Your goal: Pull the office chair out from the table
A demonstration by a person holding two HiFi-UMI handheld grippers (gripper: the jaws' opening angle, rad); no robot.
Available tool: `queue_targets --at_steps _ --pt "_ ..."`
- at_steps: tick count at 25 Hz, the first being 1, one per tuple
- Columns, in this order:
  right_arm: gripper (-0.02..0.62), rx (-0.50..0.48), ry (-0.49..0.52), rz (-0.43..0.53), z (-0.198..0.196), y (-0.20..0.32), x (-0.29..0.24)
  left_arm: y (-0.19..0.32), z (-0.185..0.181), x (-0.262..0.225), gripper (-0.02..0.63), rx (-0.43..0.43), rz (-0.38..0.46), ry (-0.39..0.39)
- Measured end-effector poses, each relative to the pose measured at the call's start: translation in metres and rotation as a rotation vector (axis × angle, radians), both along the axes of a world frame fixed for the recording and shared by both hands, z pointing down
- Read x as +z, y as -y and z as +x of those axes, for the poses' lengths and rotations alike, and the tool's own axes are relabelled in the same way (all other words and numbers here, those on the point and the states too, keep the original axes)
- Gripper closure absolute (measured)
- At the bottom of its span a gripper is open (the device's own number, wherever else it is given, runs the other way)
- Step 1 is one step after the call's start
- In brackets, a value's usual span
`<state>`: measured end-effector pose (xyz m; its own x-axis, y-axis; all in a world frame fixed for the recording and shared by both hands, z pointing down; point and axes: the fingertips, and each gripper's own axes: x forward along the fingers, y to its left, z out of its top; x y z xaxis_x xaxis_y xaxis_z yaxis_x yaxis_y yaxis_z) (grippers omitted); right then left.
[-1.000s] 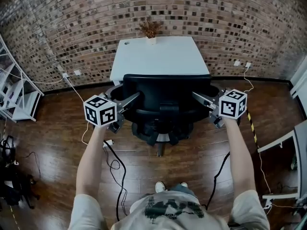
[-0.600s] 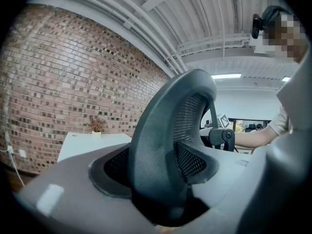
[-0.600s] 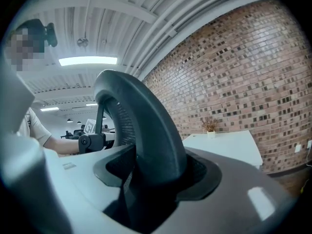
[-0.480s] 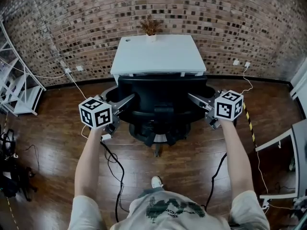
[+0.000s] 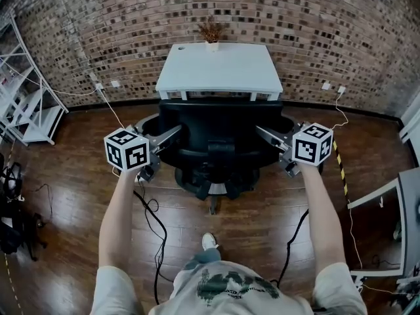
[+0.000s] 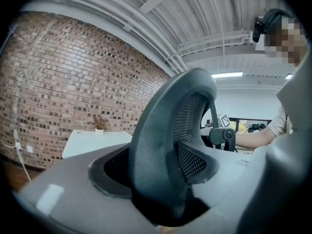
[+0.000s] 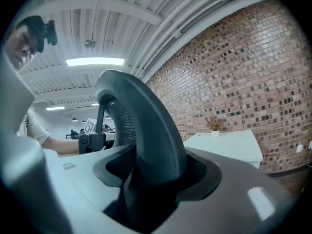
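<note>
With my left gripper (image 5: 176,134) and right gripper (image 5: 261,131) both clamped on the chair (image 5: 220,126) back, I've rolled it nearly clear of the tabletop (image 5: 220,67).

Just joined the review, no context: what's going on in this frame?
A person stands behind a black office chair with a claw in each hand. The left claw is clamped on the left edge of the backrest, the right claw on the right edge. The chair faces a white table, with its backrest close to the table's near edge. A small potted plant sits at the far edge.
</note>
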<state>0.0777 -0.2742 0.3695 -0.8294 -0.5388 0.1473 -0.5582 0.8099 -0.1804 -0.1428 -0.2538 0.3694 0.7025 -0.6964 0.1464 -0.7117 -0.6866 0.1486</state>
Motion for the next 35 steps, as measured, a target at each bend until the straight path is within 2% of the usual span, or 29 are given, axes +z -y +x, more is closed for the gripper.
queue_targets --at_steps 8,15,18,23,25,30,35 --pt "0.319 -0.01 0.0 0.008 0.002 -0.013 0.004 -0.016 0.002 0.004 0.301 -0.016 0.002 0.001" --pt "0.316 -0.002 0.009 0.028 0.003 -0.014 0.002 -0.018 0.001 -0.001 0.295 -0.063 0.066 -0.003" --pt "0.296 0.043 0.003 0.046 0.009 -0.016 0.002 -0.019 -0.004 -0.001 0.276 -0.127 0.104 0.008" --pt "0.29 0.145 -0.07 0.093 0.024 -0.026 0.003 -0.034 -0.012 0.004 0.273 -0.22 0.115 0.077" --pt "0.29 0.198 -0.069 0.109 0.035 -0.031 -0.001 -0.044 -0.016 0.002 0.275 -0.258 0.117 0.075" --pt "0.29 0.261 -0.052 0.154 0.048 -0.06 -0.018 -0.077 -0.013 -0.001 0.276 -0.27 0.118 0.078" --pt "0.295 0.297 -0.052 0.206 0.046 -0.096 -0.032 -0.108 -0.003 -0.012 0.281 -0.278 0.163 0.079"
